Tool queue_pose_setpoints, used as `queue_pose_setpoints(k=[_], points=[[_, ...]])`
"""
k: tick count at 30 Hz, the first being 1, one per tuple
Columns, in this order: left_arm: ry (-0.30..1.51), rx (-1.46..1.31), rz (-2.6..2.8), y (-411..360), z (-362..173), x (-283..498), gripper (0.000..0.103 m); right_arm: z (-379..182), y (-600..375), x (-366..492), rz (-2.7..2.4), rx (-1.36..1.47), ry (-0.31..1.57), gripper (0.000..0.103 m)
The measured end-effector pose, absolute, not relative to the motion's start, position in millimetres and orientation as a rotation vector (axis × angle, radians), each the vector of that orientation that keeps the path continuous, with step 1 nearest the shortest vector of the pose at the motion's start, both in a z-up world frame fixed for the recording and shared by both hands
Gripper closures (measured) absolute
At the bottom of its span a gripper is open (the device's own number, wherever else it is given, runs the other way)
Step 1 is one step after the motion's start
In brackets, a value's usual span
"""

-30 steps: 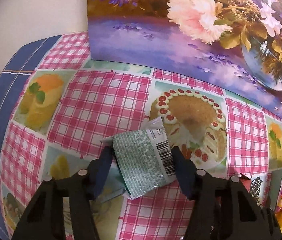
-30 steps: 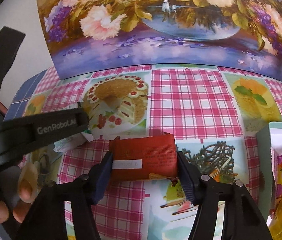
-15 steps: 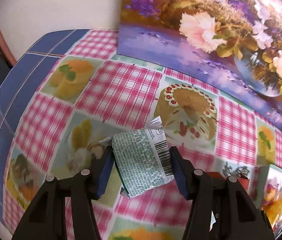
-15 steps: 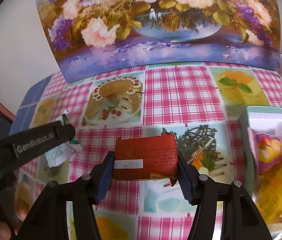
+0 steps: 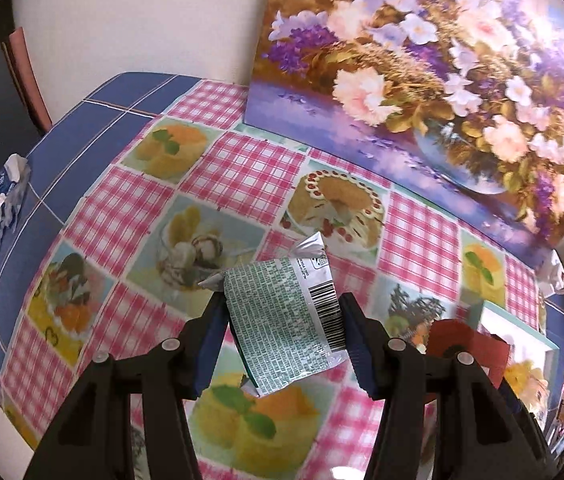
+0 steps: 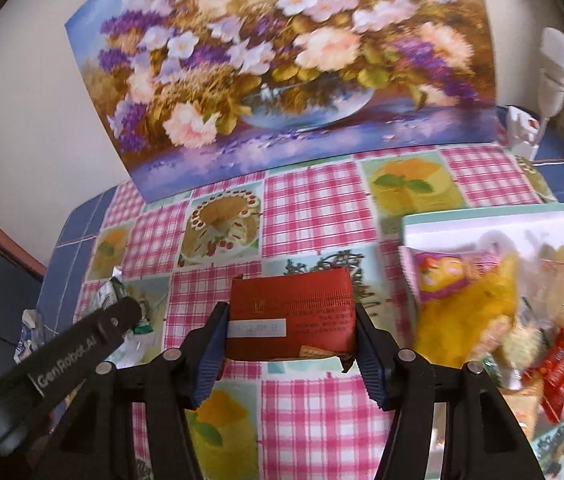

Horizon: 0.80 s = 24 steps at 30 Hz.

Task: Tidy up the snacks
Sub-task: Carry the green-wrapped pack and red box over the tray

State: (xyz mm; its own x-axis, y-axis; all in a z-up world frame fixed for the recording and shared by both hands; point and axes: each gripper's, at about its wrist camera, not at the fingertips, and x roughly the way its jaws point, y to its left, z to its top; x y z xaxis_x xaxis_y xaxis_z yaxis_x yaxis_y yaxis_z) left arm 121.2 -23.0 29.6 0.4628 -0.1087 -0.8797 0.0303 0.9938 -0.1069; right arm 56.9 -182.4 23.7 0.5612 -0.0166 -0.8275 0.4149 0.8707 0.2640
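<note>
The shallow white box with a pale green rim (image 6: 494, 213) already holds a heap of snacks: a pink packet, a yellow bag, a clear bag and a red wrapper, though blur makes the count uncertain. Two packets look to be left. The flat red foil snack packet (image 6: 292, 312) is pinched by its side edges in the right gripper (image 6: 291, 322), raised over the checked picture tablecloth (image 6: 314, 204) just left of the box. The green-and-white printed foil pouch with a barcode (image 5: 282, 320) is clamped, tilted, in the left gripper (image 5: 282, 332), farther from the box.
</note>
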Motion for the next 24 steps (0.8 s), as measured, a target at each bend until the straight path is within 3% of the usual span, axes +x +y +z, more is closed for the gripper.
queue_pose_setpoints(k=[24], points=[[1.000, 0.029, -0.176, -73.6, 57.0, 48.7, 0.045, 43.8, -229.2, -12.8, -0.389, 0.522, 0.923, 0.041]])
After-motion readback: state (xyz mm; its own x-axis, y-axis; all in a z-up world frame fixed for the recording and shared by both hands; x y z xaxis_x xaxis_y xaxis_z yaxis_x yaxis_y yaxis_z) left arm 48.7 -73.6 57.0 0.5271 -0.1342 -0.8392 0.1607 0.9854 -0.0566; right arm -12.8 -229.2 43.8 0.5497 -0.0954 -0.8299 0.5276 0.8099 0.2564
